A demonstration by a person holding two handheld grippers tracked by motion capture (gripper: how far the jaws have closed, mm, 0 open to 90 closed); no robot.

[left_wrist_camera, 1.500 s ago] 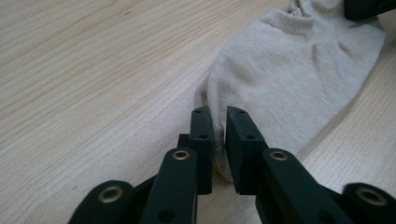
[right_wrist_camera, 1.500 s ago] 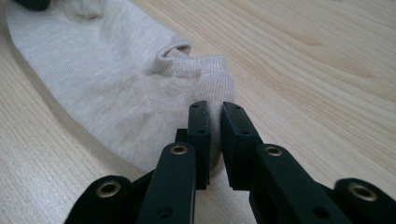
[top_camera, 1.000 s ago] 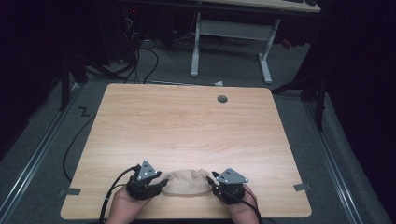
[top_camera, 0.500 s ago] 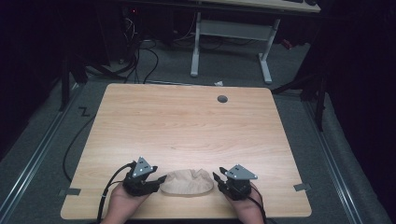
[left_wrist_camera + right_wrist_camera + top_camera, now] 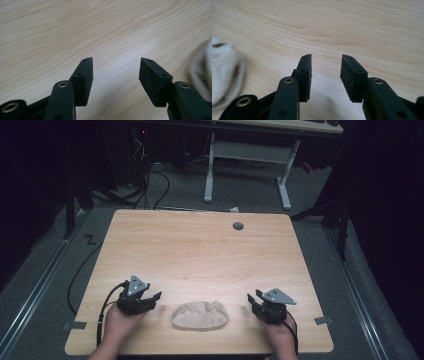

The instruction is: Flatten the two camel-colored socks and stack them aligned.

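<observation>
Both grippers are now sitting well apart from the beige cloth (image 5: 200,315), having drawn outward from its ends; left gripper (image 5: 151,298) and right gripper (image 5: 251,299) are holding their jaws apart, empty. Cloth is lying bunched near the table (image 5: 200,250) front edge, so the handling looks finished or paused; its folds are staying blurred in both gripper views.

high: above, forward-down | gripper views: close, low over table (image 5: 200,250)

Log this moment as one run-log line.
left gripper: open, empty, left of cloth | right gripper: open, empty, right of cloth | beige cloth: bunched, near table front edge, untouched
</observation>
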